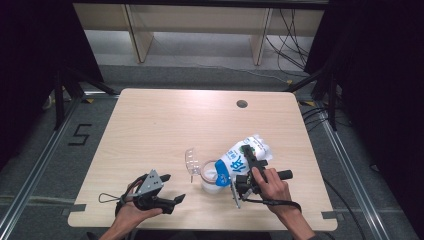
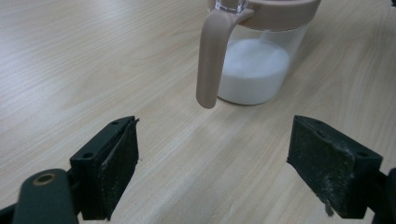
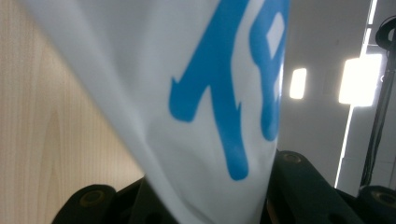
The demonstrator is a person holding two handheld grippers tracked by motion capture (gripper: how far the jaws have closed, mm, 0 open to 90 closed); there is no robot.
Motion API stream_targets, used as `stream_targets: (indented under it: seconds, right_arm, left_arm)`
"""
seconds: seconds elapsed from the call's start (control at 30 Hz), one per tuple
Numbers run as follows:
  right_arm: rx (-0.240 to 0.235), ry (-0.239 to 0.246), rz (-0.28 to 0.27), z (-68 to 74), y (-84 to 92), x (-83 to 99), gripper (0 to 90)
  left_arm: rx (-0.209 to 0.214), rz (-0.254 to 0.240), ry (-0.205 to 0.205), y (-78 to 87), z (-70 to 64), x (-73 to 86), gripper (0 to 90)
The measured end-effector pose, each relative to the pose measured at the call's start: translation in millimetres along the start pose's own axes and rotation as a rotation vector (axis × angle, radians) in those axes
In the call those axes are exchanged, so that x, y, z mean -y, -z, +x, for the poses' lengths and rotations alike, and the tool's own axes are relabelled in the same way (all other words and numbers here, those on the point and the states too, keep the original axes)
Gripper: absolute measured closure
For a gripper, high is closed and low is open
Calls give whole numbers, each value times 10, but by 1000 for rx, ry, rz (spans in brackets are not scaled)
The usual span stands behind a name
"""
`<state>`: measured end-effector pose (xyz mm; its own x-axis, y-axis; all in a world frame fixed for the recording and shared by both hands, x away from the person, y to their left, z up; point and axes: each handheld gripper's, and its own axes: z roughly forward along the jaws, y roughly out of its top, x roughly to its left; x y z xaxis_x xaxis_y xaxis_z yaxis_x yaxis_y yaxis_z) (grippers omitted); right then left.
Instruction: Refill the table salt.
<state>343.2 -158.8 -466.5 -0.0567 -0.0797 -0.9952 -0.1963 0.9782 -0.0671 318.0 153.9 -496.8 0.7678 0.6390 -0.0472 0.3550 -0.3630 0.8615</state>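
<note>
A white bag with blue print (image 1: 243, 155) is tipped over a clear jar (image 1: 211, 176), its lower end at the jar's mouth. My right gripper (image 1: 248, 161) is shut on the bag, whose white and blue surface (image 3: 205, 93) sits between the jaws in the right gripper view. The jar (image 2: 254, 60) holds white powder and has a tan rim and a tan handle (image 2: 211, 56); its clear lid (image 1: 190, 161) stands flipped up. My left gripper (image 1: 172, 187) rests open near the table's front left edge, jaws spread wide and pointing at the jar, with nothing between them (image 2: 212, 163).
The wooden table (image 1: 160, 125) has a round cable hole (image 1: 242, 104) at the back right. Table legs and cables lie on the floor beyond. Dark curtains flank both sides.
</note>
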Motion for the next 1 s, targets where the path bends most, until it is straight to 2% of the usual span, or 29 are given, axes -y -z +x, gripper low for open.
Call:
stream_targets:
  seconds: [0.23, 0.3, 0.37, 0.4, 0.5, 0.53, 0.63, 0.7, 0.77, 1.0]
  right_arm:
    - [0, 4, -1, -1, -1, 0, 733]
    - [-24, -15, 38, 3, 21, -4, 733]
    - [-14, -4, 20, 0, 10, -1, 734]
    - [-19, -17, 31, 7, 17, -1, 734]
    - [-1, -15, 10, 8, 5, 2, 735]
    - [0, 3, 2, -3, 0, 1, 735]
    - [-21, -16, 36, 5, 21, -3, 735]
    - [-3, -14, 8, 8, 4, 2, 735]
    - [-1, 2, 2, -1, 0, 0, 736]
    - [-10, -18, 13, 9, 9, 0, 736]
  left_arm:
    - [0, -1, 2, 1, -2, 0, 158]
    - [0, 0, 3, 0, -3, 1, 158]
    - [0, -1, 3, 1, -4, 1, 158]
    - [1, -1, 2, 0, -3, 0, 158]
    - [0, -1, 3, 0, -3, 1, 158]
    - [0, -1, 3, 1, -3, 1, 158]
    - [0, -1, 3, 0, -4, 1, 158]
    - [0, -1, 3, 1, -3, 1, 158]
    - [-1, -1, 3, 1, -4, 1, 158]
    - [0, -1, 3, 1, -3, 1, 158]
